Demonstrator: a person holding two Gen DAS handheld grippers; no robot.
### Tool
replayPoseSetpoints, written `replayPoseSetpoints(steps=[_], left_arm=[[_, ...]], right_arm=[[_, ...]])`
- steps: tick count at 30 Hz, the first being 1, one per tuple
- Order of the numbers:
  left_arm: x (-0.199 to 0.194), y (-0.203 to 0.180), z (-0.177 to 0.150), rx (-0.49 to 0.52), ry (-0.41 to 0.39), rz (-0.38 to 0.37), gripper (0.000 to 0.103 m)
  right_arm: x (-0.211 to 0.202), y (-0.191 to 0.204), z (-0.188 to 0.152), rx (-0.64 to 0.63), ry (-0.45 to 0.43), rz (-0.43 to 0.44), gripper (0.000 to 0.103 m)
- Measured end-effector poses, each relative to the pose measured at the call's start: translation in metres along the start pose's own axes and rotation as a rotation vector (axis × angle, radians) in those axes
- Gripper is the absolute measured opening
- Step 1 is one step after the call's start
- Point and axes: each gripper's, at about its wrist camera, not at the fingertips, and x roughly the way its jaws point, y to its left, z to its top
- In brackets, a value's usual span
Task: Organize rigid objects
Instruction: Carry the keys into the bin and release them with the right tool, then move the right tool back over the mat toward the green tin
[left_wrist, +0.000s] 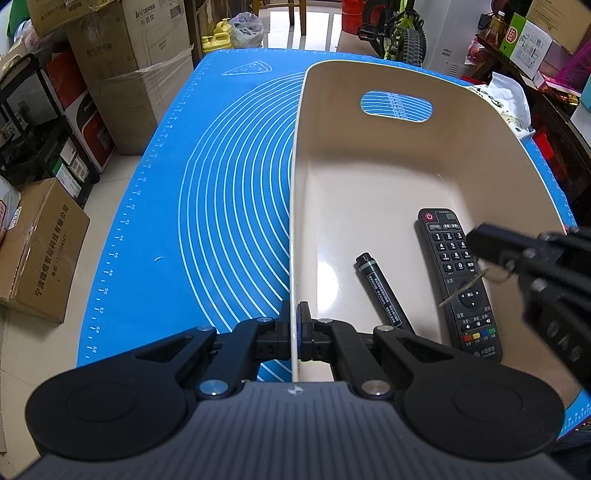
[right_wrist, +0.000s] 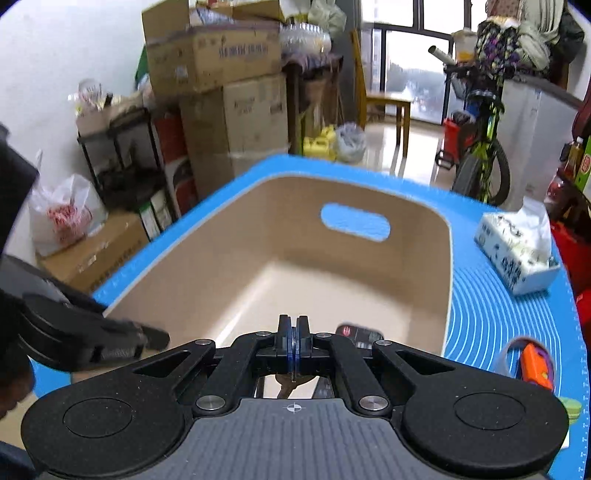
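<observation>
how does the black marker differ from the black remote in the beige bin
The black marker pen is a slim round tube; the black remote control is wide, flat and longer. The marker bears only small white print and a grey band, while the remote is covered in numbered and coloured buttons. The marker lies slanted, nearer the beige plastic bin's left wall. Both rest flat on the bin floor.

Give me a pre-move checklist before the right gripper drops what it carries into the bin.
1. Left gripper shut on the bin wall, steadying it: ok.
2. Right gripper shut on a small key-like thing: ok, though what it is cannot be told.
3. Right gripper over the bin's inside: ok.
4. Bare floor in the bin beyond the remote and marker: ok.
5. Carried thing clear of the remote below: cannot tell.
</observation>
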Motion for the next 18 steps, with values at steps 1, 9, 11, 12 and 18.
replayPoseSetpoints(steps=[1,9,11,12,18], left_arm=[[0.000,0.000,0.000,0.001,0.000,0.001,0.003],[0.000,0.000,0.000,0.001,-0.001,0.001,0.003],[0.000,0.000,0.000,0.001,-0.001,0.000,0.003],[0.000,0.000,0.000,0.001,0.000,0.000,0.003],[0.000,0.000,0.000,0.002,-0.001,0.001,0.003]], right_arm=[[0.002,0.001,-0.002,-0.001,0.017,0.002,0.014],[0.003,-0.001,-0.014,0.013,0.065,0.015,0.018],[-0.004,-0.009,-0.012,0.037,0.046,0.017,0.021],[-0.009,-0.014,-0.009,0.052,0.033,0.017,0.028],[-0.045,-0.040,-0.001,0.126,-0.074,-0.003,0.051]])
